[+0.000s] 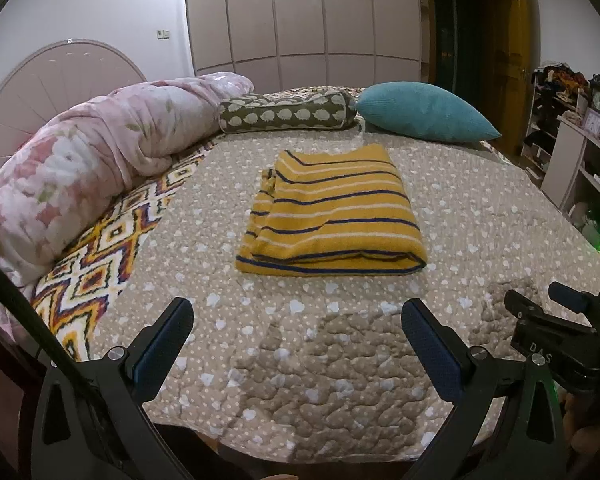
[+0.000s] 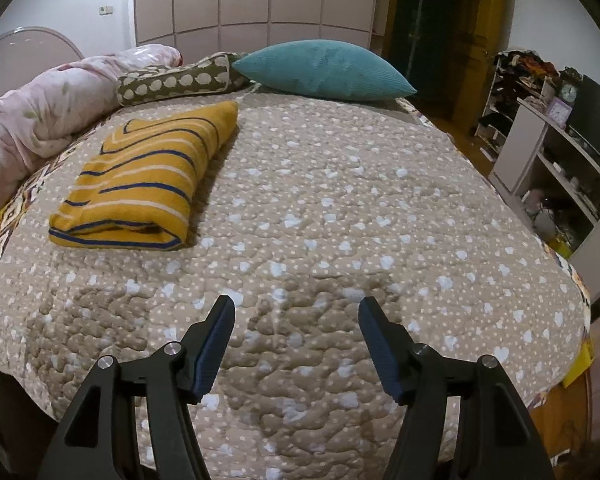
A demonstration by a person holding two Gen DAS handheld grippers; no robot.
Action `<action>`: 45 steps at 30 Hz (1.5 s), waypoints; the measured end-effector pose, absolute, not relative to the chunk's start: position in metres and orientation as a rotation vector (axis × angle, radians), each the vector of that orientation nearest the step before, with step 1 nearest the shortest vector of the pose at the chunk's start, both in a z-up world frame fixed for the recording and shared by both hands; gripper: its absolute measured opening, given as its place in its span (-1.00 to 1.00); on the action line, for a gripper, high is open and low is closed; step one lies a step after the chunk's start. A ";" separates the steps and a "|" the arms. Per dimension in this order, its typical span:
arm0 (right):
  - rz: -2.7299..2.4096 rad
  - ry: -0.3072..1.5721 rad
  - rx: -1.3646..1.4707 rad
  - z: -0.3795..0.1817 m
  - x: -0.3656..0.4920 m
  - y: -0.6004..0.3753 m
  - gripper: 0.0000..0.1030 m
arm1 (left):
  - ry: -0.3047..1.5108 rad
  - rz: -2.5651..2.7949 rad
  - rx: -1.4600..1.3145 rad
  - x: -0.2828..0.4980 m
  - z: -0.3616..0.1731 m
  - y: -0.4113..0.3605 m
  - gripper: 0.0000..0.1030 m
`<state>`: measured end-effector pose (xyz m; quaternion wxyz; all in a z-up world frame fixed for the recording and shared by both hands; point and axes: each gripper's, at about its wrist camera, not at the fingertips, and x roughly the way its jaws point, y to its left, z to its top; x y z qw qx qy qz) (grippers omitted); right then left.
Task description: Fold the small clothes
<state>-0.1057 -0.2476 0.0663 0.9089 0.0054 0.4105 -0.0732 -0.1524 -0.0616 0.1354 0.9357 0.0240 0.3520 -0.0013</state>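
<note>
Folded yellow striped garment (image 1: 332, 216) flat on the dotted beige quilt (image 1: 480, 216), beyond the wide-spread, empty left claw (image 1: 298, 326).

bare quilted bedspread (image 2: 340, 200) ahead, folded striped garment (image 1: 332, 216) mid-bed, pink duvet (image 1: 92, 152) left, pillows (image 1: 424, 112) behind

A bed (image 1: 480, 208) fills the scene, covered by a tan quilt dotted with white hearts. Along its left edge shows a zigzag-patterned blanket (image 1: 100, 256), with a rolled pink floral duvet (image 1: 100, 152) lying on it against the rounded pink headboard (image 1: 56, 76). At the far side lie an olive bolster (image 1: 288, 114) and, just right of it, a teal cushion (image 1: 424, 112). Behind stands a glossy pale wardrobe (image 1: 300, 16) reflecting a ceiling light. Far right is a dark doorway with a yellow-brown wooden door (image 1: 512, 60); nearer on the right, white shelves (image 2: 540, 160) hold clutter and a small clock (image 2: 568, 90).
</note>
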 end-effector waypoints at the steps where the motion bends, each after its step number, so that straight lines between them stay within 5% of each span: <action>1: -0.157 0.851 0.010 0.066 -0.105 -0.248 0.36 | 0.719 -0.002 0.050 -0.152 0.136 -0.062 1.00; 45: -0.205 0.930 -0.043 0.043 -0.099 -0.242 0.44 | 0.848 -0.003 0.046 -0.140 0.099 -0.055 1.00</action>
